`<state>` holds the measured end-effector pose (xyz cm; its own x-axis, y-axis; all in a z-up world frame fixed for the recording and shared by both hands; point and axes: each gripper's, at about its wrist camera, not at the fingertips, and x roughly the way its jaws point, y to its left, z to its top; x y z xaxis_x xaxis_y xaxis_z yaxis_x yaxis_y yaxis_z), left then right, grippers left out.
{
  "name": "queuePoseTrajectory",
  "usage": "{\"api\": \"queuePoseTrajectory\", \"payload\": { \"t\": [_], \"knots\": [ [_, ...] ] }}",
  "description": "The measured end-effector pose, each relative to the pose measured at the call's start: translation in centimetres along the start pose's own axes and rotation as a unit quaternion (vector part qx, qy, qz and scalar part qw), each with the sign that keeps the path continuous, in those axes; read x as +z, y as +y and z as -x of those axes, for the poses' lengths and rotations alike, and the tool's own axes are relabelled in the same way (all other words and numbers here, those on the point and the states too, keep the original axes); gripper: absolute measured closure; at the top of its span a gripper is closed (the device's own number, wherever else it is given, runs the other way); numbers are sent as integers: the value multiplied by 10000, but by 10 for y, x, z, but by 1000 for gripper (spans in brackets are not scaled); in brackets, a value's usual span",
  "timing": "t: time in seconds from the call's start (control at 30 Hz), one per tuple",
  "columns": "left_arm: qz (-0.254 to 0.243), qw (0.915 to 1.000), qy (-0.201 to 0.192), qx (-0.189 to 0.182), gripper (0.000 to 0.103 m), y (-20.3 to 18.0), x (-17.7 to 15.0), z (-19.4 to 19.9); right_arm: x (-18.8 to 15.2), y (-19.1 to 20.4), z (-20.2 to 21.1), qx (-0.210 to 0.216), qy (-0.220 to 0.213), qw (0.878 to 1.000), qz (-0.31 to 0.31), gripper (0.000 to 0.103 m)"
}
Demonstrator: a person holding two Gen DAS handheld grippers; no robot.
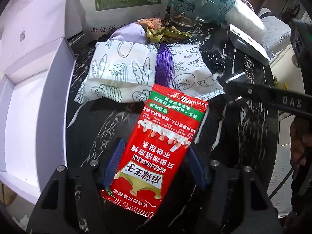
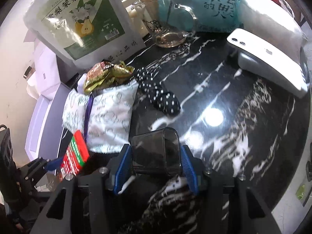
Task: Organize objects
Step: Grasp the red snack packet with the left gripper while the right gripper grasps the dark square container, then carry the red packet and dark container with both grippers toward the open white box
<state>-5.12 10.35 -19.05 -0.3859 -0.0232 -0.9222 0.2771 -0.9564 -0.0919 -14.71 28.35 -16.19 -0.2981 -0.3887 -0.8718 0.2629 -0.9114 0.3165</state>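
Left gripper point(image 1: 154, 167) pinches the red snack packet point(image 1: 165, 136) between its blue pads — the packet runs up and away from the jaws, its far end lying over the near edge of the white bread-print pouches point(image 1: 124, 66), which sit on the black marble tabletop point(image 1: 243, 136) with a purple tassel point(image 1: 163, 64) draped across them. Just left of all this stands an open white box point(image 1: 33, 105). Right gripper point(image 2: 155, 165) is closed on a dark translucent container point(image 2: 156, 152) lying on its side between the pads, with the polka-dot cloth point(image 2: 161, 95) just beyond it and the white phone point(image 2: 267, 58) well apart to the right.

Both hands look to be at the pick-up stage of sorting. I judge the next move calls for lifting each item clear without dragging the pouches, then carrying it to its place — possibly the box, though which spot is meant I cannot tell.
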Motion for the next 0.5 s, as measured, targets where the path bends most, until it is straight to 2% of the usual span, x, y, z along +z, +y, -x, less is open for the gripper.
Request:
{"api": "queuePoseTrajectory", "payload": {
  "t": [0.3, 0.5],
  "knots": [
    [-149, 9998, -142, 66, 42, -9, -16, 24, -18, 11, 28, 146, -143, 9998, 21, 50],
    [-77, 9995, -283, 119, 42, -8, -21, 47, -20, 21, 44, 265, -242, 9992, 145, 50]
  ]
}}
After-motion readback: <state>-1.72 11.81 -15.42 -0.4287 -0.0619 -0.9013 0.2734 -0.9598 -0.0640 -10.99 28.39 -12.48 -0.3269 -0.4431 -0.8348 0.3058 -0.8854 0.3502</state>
